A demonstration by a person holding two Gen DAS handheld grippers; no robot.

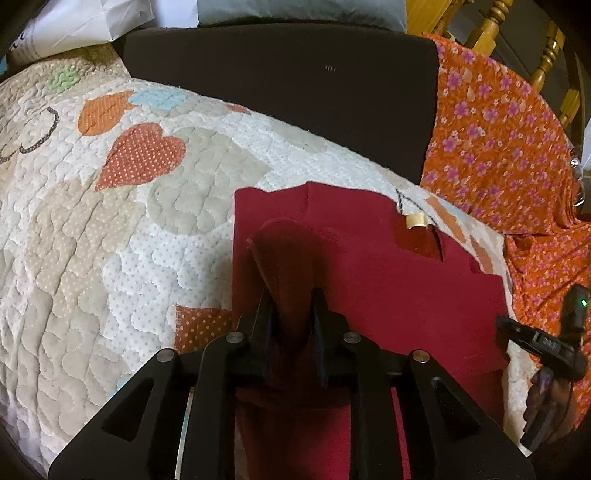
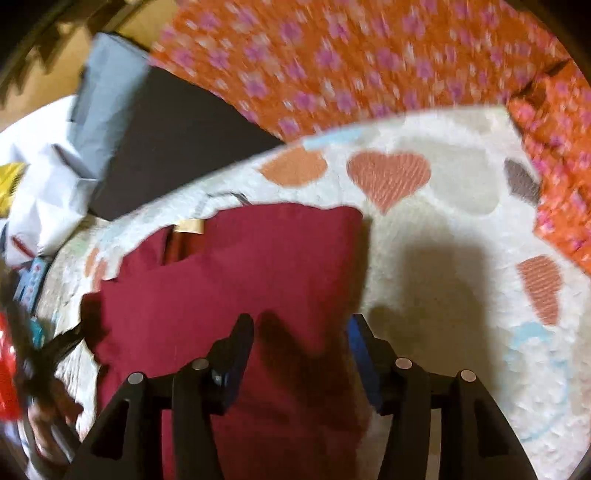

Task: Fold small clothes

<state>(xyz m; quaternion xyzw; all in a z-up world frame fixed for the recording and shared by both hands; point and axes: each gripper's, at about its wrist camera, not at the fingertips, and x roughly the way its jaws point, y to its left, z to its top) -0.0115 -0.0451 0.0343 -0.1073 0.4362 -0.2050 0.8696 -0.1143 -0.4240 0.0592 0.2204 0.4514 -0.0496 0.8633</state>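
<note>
A dark red garment (image 1: 388,280) lies on a heart-patterned quilt (image 1: 110,240), with a beige label (image 1: 415,221) at its far edge. My left gripper (image 1: 291,295) is shut on a raised fold of the red garment, which humps up between its fingers. The right wrist view is blurred. It shows the same red garment (image 2: 240,266) and its label (image 2: 189,226) on the quilt (image 2: 443,258). There, my right gripper (image 2: 301,325) stands open above the garment's near right part, its fingers wide apart and gripping nothing. It also shows at the right edge of the left wrist view.
An orange floral cloth (image 1: 498,140) covers the right side and back (image 2: 351,55). A dark brown cushion (image 1: 280,81) lies beyond the quilt, with a grey-blue pillow (image 1: 295,11) and a white bag (image 1: 81,22) behind. A wooden chair (image 1: 498,22) stands at the far right.
</note>
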